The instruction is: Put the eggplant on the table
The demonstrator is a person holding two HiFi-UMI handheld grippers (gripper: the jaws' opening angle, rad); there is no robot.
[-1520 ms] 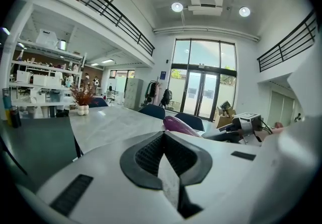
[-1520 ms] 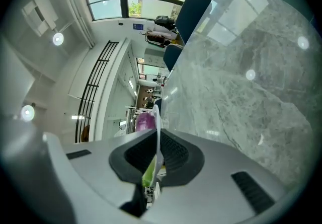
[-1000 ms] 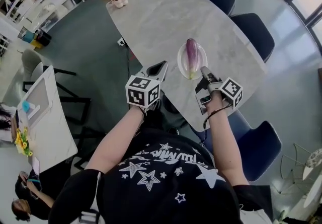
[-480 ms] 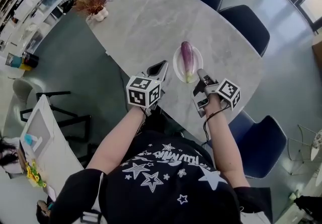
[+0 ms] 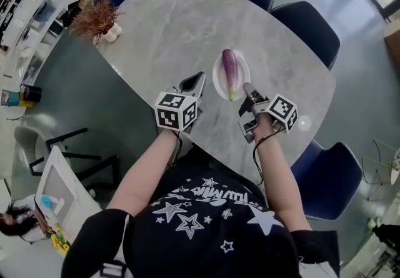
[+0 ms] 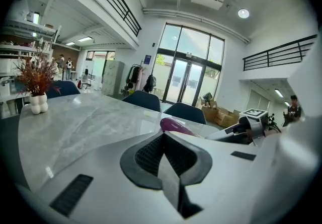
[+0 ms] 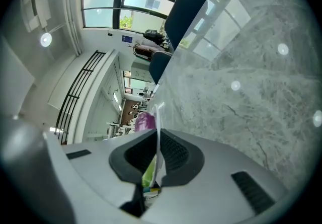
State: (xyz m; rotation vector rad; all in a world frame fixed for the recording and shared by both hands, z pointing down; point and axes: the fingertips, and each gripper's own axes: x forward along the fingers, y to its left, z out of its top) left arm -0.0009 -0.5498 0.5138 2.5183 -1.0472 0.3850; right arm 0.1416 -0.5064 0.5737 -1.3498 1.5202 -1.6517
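A spray of dried reddish plant [image 5: 95,19] in a small white vase [image 5: 111,33] stands at the far left end of the grey marbled table [image 5: 169,27]. Nearer the person, the left gripper [image 5: 197,78] hangs over the table's near edge. Its cube bears black-and-white square markers, and its jaws are pressed together with nothing between them.

Just to its right lies the white plate [image 5: 217,80], and on it the eggplant [image 5: 230,69] – purple, lengthwise away from the person, its green stem end toward them. From the left gripper view the eggplant [image 6: 173,126] shows just past the jaw tips, close but apart from them.

The right gripper [image 5: 245,90], rolled on its side, meets the plate's near right edge. In its own view the jaws are drawn narrow, pinching the thin white rim of the plate [image 7: 157,117], with the green stem end just beside the rim and the purple body [image 7: 145,121] beyond.

The black shirt [image 5: 206,214] carries white stars and a line of lettering – too warped to read. Dark blue chairs [image 5: 306,24] line the table's far right side.
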